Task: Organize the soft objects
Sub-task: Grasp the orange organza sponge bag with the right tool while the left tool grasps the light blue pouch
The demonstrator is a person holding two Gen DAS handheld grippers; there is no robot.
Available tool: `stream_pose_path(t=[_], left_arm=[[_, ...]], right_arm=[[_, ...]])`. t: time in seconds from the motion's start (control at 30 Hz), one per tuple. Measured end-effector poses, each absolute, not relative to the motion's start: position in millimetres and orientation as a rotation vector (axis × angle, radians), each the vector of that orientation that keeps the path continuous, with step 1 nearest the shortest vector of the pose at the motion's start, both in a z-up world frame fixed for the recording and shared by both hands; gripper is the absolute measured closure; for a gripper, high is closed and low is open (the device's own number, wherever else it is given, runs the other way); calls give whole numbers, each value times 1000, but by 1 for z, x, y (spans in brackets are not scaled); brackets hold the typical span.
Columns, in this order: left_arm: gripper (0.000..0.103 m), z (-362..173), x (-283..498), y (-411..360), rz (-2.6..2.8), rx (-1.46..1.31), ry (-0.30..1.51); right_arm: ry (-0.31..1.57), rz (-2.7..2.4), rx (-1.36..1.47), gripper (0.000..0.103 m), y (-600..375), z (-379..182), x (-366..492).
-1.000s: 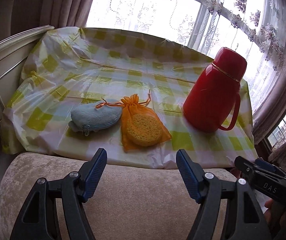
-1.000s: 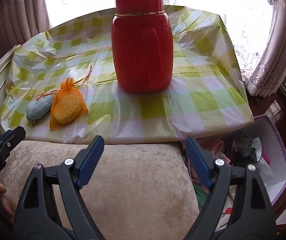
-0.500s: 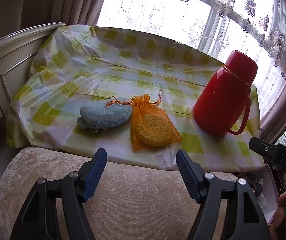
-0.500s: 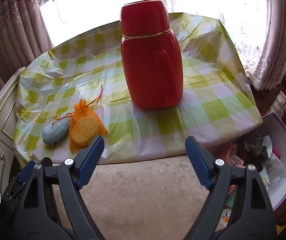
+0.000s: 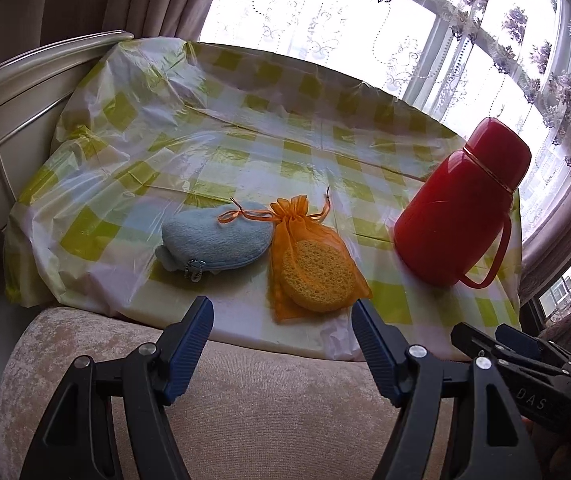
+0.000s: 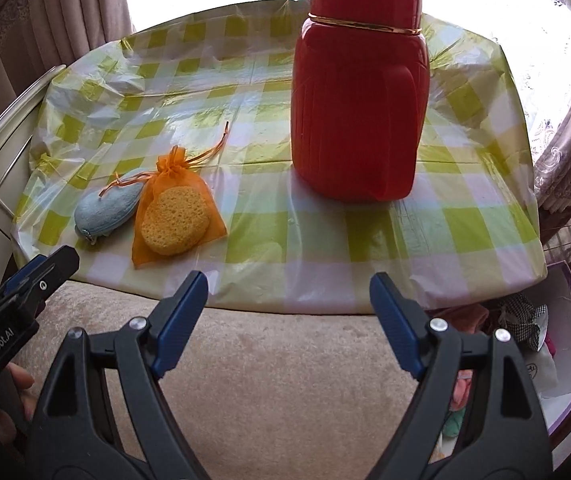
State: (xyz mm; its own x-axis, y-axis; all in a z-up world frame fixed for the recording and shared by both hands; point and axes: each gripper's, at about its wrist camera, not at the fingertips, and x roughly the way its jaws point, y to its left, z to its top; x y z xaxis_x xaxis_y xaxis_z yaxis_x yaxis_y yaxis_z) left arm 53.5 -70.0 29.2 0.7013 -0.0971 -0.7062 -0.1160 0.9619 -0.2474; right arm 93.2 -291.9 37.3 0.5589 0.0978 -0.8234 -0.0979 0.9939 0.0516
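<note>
Gaping wide, empty: left tongs (image 5: 281, 330), right tongs (image 6: 288, 307).

Both my wrist cams look forward and down from over the cushion (image 5: 245, 400), near the table (image 5: 245, 140) edge. Shared: pouch (image 5: 215, 242), bag (image 6: 177, 212), flask (image 6: 359, 100).

red flask (image 5: 459, 216) stands on checked tablecloth (image 5: 245, 140).

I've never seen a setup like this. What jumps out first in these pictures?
A tall red flask stands upright on the right of a green-checked tablecloth. To its left lie an orange mesh bag holding a yellow sponge, and beside it a fluffy blue pouch. Both grippers, left and right, are open and empty.
</note>
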Motion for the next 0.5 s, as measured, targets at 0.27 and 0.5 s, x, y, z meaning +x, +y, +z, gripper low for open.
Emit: stream_pose_path(t=[0.27,0.5], left_arm=[[26,20,87,-40,31,-287,878],[21,4,114,-17,38,-318,974]], right_arm=[[1040,194,-67,18,-255,19,125],[1071,270,-103,18,-221,9,147]])
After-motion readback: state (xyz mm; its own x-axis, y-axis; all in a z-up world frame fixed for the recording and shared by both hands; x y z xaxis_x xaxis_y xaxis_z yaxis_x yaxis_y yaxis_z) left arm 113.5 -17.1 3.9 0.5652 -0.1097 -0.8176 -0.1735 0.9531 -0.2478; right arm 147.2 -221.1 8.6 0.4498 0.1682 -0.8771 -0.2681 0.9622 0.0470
